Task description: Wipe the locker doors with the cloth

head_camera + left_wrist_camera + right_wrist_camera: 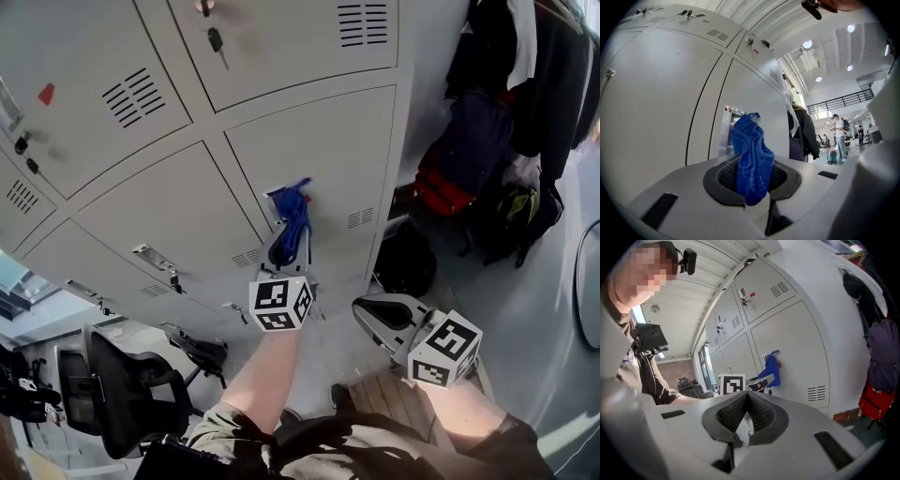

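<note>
My left gripper (289,242) is shut on a bunched blue cloth (296,217) and holds it up against a grey locker door (328,159) in the lower row. In the left gripper view the blue cloth (752,159) sticks up from between the closed pads, close to the locker door (661,108) and a metal latch (726,129). My right gripper (380,314) hangs lower and to the right, away from the lockers, shut with nothing in it. The right gripper view shows its pads (761,411) pressed together, with the blue cloth (772,369) beyond them.
Dark coats (530,66) and a red bag (445,187) hang right of the lockers, with a black backpack (408,262) on the floor below. An office chair (122,384) stands at lower left. A key (216,42) hangs from an upper door.
</note>
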{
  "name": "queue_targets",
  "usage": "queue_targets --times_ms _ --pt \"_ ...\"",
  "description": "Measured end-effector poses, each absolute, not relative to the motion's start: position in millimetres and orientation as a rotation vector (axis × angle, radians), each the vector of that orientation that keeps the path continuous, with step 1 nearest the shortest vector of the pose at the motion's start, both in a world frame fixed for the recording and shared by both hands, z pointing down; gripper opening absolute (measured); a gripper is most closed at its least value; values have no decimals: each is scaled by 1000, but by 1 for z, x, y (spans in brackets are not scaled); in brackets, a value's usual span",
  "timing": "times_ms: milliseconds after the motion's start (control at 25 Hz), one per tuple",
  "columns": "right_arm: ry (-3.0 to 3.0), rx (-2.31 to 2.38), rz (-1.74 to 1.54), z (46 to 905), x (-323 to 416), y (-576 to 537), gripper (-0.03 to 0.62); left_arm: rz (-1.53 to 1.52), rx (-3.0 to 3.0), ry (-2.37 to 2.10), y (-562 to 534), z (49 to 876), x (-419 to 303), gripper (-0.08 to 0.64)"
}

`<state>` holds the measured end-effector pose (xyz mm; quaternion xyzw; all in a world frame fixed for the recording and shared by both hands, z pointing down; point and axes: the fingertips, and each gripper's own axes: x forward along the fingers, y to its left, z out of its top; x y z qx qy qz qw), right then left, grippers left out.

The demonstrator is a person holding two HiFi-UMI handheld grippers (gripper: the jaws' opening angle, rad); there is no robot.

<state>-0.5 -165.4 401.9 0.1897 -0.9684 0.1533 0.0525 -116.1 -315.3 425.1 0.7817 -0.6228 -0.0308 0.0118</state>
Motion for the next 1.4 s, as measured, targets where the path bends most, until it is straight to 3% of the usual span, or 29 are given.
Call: queue_targets --times_ms 1040,1400 --pt "-2822 927 544 426 102 -184 6 5 2644 -1628 -398 449 45 92" --pt "-2858 830 525 420 75 -182 6 1 2642 -1642 -366 454 17 92"
